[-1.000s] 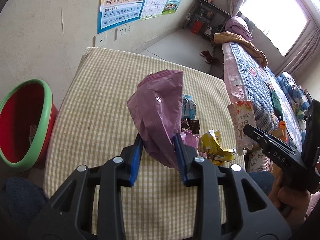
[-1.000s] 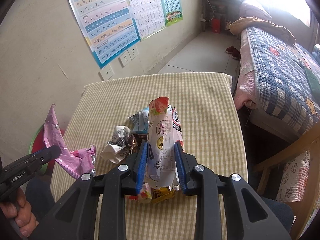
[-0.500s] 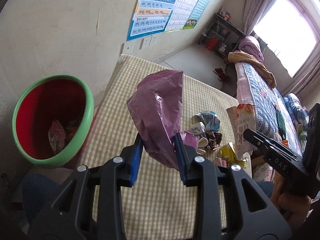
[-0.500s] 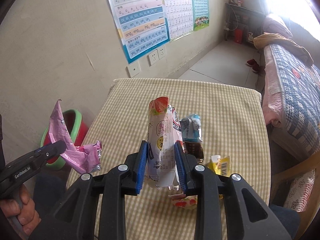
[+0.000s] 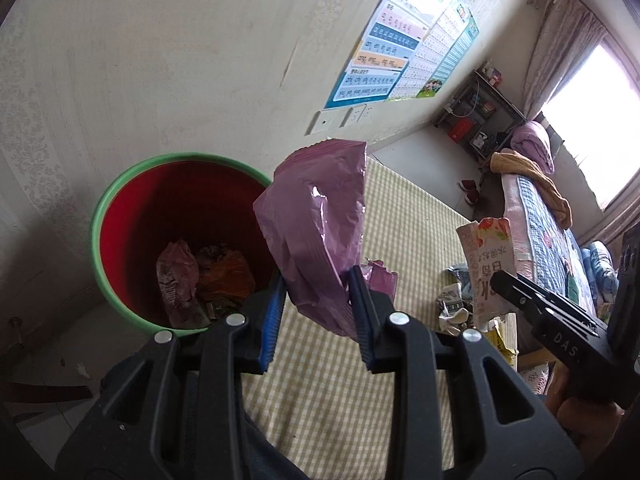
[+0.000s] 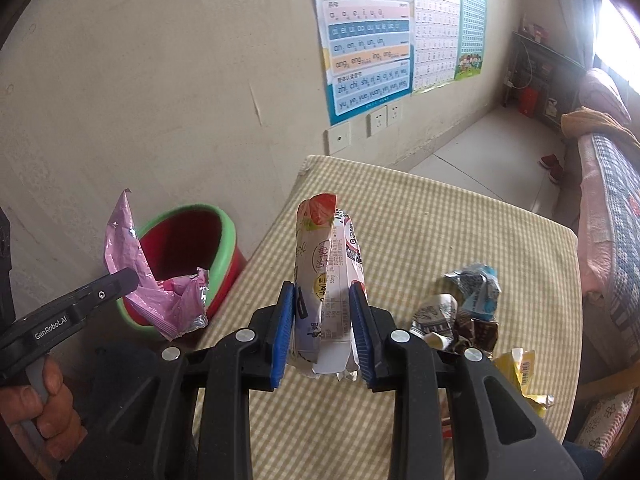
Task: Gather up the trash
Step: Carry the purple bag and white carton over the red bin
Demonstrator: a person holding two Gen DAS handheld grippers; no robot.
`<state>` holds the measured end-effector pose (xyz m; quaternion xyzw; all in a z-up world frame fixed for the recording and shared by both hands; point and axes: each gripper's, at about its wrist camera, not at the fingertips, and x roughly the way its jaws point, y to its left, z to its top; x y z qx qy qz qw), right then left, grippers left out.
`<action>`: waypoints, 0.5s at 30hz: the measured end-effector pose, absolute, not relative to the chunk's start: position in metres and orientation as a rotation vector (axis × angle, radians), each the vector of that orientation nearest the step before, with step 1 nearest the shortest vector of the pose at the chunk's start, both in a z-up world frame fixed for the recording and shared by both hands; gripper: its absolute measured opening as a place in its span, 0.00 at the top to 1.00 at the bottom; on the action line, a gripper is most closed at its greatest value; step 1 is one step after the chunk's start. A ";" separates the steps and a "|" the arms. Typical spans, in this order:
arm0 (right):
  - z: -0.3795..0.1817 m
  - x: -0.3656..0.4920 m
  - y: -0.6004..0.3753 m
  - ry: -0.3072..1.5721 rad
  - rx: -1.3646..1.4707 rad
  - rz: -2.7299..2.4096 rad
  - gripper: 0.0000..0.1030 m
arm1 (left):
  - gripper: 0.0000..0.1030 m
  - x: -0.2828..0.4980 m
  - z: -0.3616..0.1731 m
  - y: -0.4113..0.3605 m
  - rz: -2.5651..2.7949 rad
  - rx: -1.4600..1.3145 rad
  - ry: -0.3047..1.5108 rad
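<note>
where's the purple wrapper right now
The purple wrapper is clamped in the left gripper, raised by the table's left edge beside the red bin.

A table (image 6: 460, 224) under a checked yellow cloth stands with one end against the wall, below the wall sockets (image 6: 378, 122) and the phonics posters (image 6: 368, 36) pinned above them. To the right of the table runs a bed (image 6: 612, 208) with a blue patterned quilt, and red shoes (image 6: 554, 166) lie on the floor beside it. Beyond the table's far end, a dark shelf unit (image 6: 540, 80) stands by the bright window.
</note>
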<state>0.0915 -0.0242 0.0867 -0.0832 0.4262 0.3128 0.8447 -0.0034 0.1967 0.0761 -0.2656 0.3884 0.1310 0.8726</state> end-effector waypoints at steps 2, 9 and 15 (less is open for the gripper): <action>0.088 0.088 -0.008 0.892 -0.191 0.684 0.73 | 0.70 -0.011 0.075 0.210 0.294 -0.571 0.806; 0.091 0.073 0.044 0.878 -0.237 0.767 0.73 | 0.70 -0.036 0.070 0.248 0.361 -0.619 0.785; 0.091 0.064 0.082 0.871 -0.266 0.820 0.73 | 0.70 -0.048 0.072 0.271 0.395 -0.636 0.766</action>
